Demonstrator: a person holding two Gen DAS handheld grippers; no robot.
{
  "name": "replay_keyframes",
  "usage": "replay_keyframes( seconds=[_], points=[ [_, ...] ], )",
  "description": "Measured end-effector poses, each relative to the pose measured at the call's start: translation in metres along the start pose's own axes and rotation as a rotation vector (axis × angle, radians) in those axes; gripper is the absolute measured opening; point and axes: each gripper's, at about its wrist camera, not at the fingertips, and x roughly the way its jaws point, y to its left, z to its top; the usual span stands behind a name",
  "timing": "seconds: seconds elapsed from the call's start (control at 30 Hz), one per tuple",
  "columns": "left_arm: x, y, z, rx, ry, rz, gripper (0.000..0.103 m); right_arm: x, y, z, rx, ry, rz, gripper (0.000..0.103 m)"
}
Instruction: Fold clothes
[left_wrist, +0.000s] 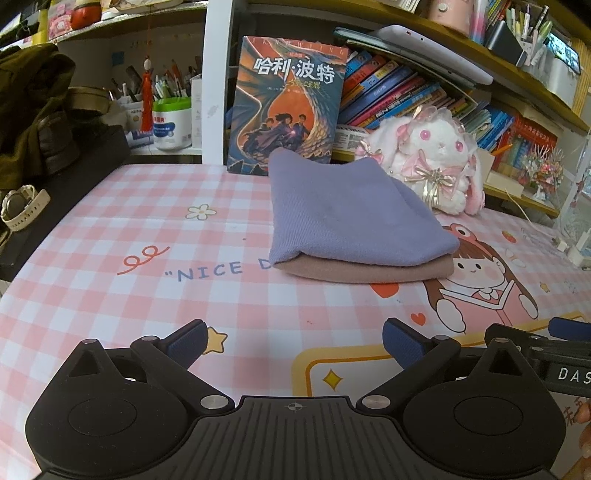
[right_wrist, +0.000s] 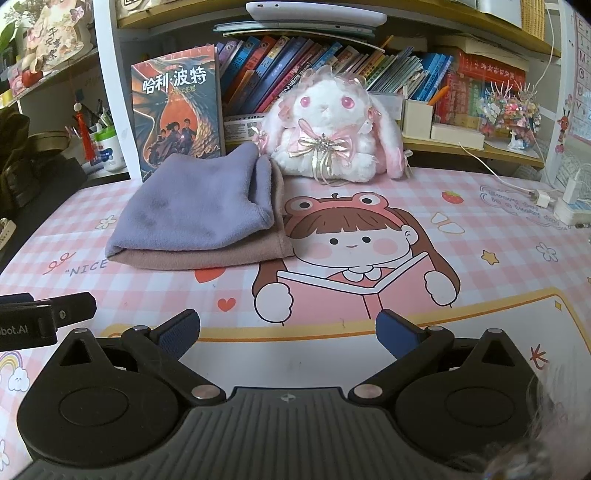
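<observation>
1. The left black two-finger gripper with blue pads (left_wrist: 295, 343) hovers low over the pink checked cartoon-print tablecloth (left_wrist: 110, 229), its jaws spread wide with nothing between them.
2. The right black two-finger gripper with blue pads (right_wrist: 288, 332) is likewise spread apart and empty, above the printed girl reading a book.
3. The folded soft lilac fleece cloth (left_wrist: 351, 210) lies on top of a folded dusty-pink fleece cloth (left_wrist: 369, 271), the two stacked flat on the tablecloth.
4. From the left wrist view the stack sits ahead of the claw and slightly to its right, well apart from the fingertips.
5. From the right wrist view the lilac cloth (right_wrist: 192, 206) and pink cloth (right_wrist: 207, 256) lie ahead and to the left, also clear of the claw.
6. Behind the stack stand an upright paperback with a dragon cover (left_wrist: 284, 107) and a white plush rabbit with pink bows (right_wrist: 332, 129), just beside the cloths' far edge.
</observation>
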Motion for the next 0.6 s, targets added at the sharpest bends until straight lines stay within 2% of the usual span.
replay_keyframes(
  seconds=[0.6],
  points=[
    [0.0066,0.0021,0.0015,-0.004,0.02,-0.008,0.102,0.005,0.0002,0.0004,0.004,0.013,-0.003,0.103]
  ],
)
